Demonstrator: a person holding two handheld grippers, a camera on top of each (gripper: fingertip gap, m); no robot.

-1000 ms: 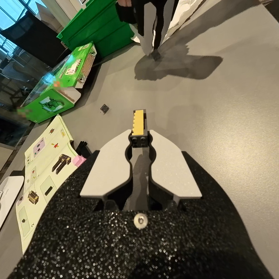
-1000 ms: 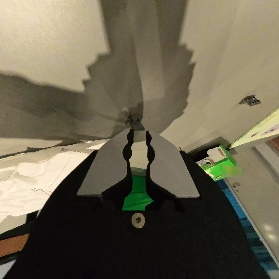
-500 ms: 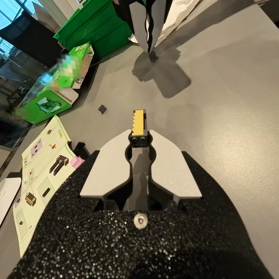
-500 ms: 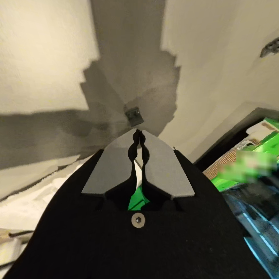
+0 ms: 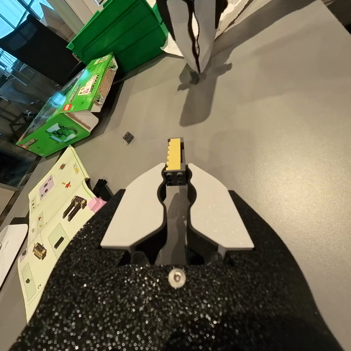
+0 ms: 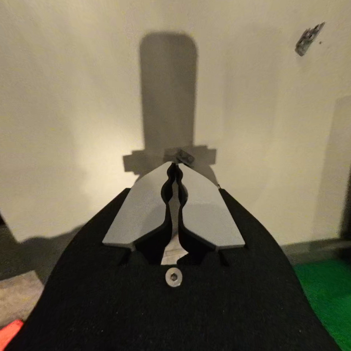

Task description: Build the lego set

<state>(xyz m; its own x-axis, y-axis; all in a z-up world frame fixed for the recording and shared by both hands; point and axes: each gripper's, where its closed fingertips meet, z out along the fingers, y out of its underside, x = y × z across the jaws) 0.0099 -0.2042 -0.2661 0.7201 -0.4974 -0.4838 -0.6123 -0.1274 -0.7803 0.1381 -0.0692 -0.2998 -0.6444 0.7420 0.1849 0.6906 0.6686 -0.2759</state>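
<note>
My left gripper [image 5: 175,171] is shut on a black and yellow lego assembly [image 5: 174,155], which sticks out forward above the grey table [image 5: 266,133]. My right gripper [image 6: 175,165] is shut and points down at the table. Its tips touch a small grey lego piece [image 6: 185,156] that lies tilted just beyond them; I cannot tell whether it is pinched. In the left wrist view the right gripper [image 5: 196,73] stands far ahead over that piece [image 5: 193,80]. Another small grey plate [image 5: 128,137] lies loose on the table and also shows in the right wrist view [image 6: 309,39].
An open instruction booklet [image 5: 53,205] lies at the left, with a pink brick [image 5: 96,204] and black pieces [image 5: 102,188] by its edge. A green set box [image 5: 76,106] and a green bin [image 5: 121,32] stand at the far left. A white tray [image 5: 9,245] is at the left edge. Some 20 cm of space lies between my two pairs of fingers. Left tips and right tips are each some 15 cm from the small grey plate [image 5: 128,137].
My right gripper closed from open, then turned to point more steeply down at the table; the small grey piece is now at its tips. My left gripper kept its hold and barely moved.
</note>
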